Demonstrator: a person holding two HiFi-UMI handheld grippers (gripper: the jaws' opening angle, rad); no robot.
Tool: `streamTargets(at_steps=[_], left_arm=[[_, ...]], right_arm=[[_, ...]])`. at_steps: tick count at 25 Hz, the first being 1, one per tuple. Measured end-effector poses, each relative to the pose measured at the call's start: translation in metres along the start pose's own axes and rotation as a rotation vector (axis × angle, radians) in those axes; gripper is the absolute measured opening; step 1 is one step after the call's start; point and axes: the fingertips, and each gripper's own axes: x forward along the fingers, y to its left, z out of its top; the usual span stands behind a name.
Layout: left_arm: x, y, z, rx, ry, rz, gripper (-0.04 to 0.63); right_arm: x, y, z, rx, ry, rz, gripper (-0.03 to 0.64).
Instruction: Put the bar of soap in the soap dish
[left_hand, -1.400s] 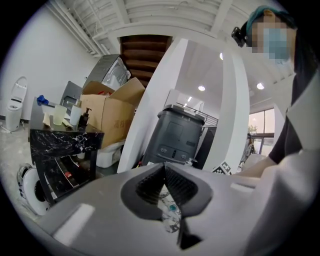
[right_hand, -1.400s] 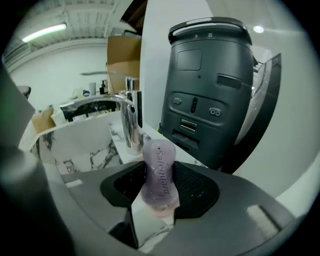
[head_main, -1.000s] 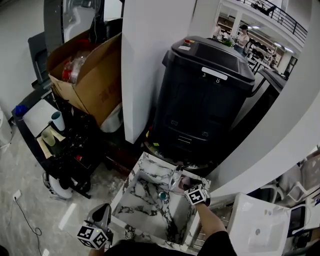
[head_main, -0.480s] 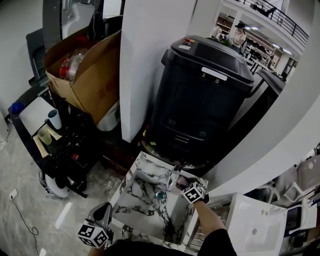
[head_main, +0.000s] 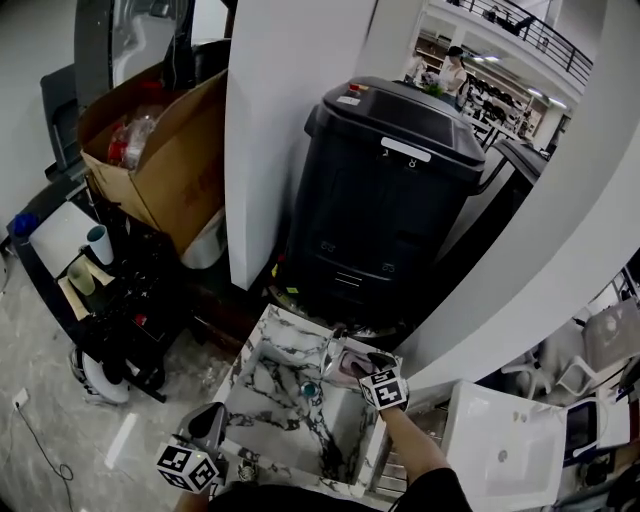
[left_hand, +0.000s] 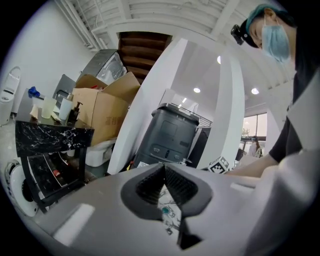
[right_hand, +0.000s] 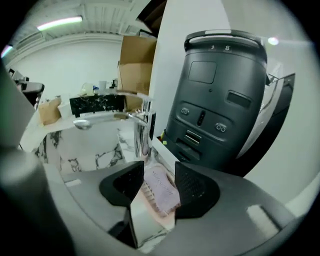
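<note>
A pale lilac bar of soap (right_hand: 161, 190) lies in the pink ribbed soap dish (right_hand: 146, 200) on the right rear corner of the marble sink (head_main: 290, 325), beside the chrome faucet (right_hand: 116, 118). My right gripper (right_hand: 160, 176) hovers just above it; its jaws have just been opening and stand wide, the pads clear of the soap. In the head view that gripper (head_main: 358, 368) is over the dish (head_main: 348, 368). My left gripper (head_main: 205, 428) waits at the sink's front left corner, pads together with nothing held, pointing across the basin (left_hand: 164, 172).
A tall black bin (head_main: 390, 200) stands right behind the sink, a white pillar (head_main: 290, 130) to its left. A cardboard box (head_main: 160, 150) and a black marble shelf with cups (head_main: 80, 262) are at left. A white basin (head_main: 500, 450) sits at right.
My right gripper has lifted off the soap dish and spread its jaws wider, leaving the soap lying in the dish. The left gripper has drifted slightly.
</note>
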Motion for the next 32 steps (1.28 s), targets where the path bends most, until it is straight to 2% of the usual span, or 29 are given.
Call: streamTargets(at_steps=[4,10,15,23,32], left_arm=[[0.000,-0.014,0.008,0.021,-0.014,-0.024,0.052],[-0.005,-0.036,0.013,0.040,-0.037,-0.039,0.052],[-0.010,-0.057,0.013,0.048,-0.057,-0.046,0.052],[-0.021,-0.094,0.002,0.053,-0.074,-0.044,0.052],[-0.038,-0.125,-0.014,0.048,-0.094,-0.020,0.052]], right_arm=[[-0.033,0.005,0.022,0.095,-0.110,-0.014,0.187],[-0.085,0.025,0.039,0.144,-0.250,-0.009,0.078],[-0.127,0.049,0.036,0.213,-0.359,0.000,0.003],[-0.171,0.073,0.016,0.343,-0.441,0.078,0.003],[-0.223,0.092,-0.002,0.349,-0.497,0.175,0.002]])
